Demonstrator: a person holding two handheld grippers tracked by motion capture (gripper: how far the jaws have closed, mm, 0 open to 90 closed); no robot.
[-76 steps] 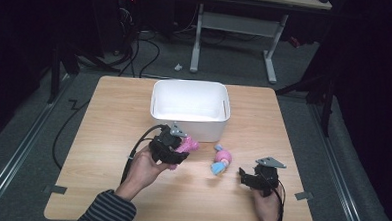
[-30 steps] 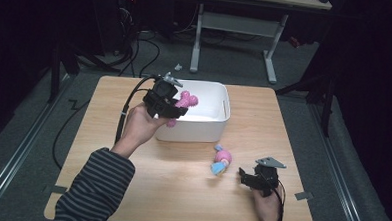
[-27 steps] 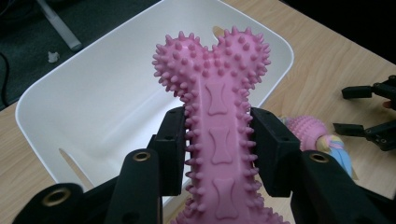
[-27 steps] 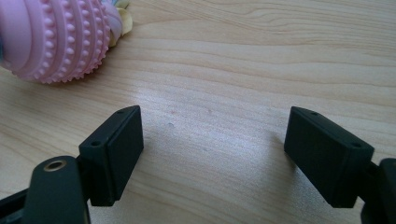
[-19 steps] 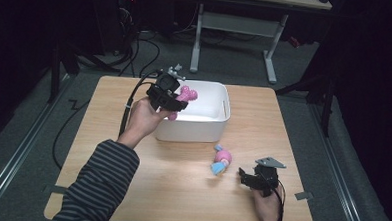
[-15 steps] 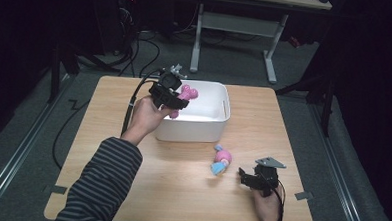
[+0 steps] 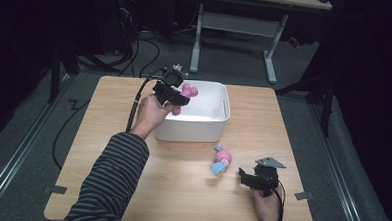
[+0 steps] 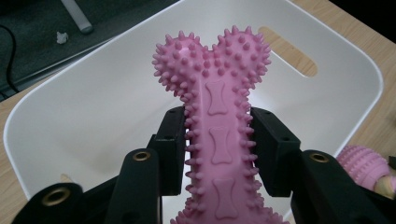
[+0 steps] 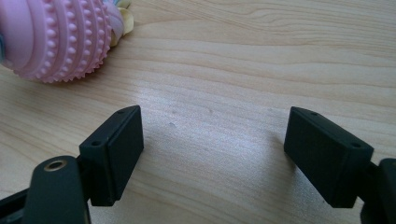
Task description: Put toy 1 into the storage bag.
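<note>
Placement is the step in hand: your left gripper (image 8: 217, 149) is clenched on the pink spiked rubber bone toy (image 8: 215, 116), both pads pressing its shaft, and it hangs above the white plastic tub (image 7: 218, 119) that sits by the far edge of the light wooden desk (image 7: 107, 151), over the tub's left end. The next move, as I judge it, calls for lowering a little and letting the jaws part so the bone drops inside, clear of the rim. Your right gripper (image 9: 226, 156) rests released near the desk's near right corner, jaws wide with nothing between them, just beside the pink-and-blue ribbed rubber toy (image 7: 222, 160), likely the next pick.
</note>
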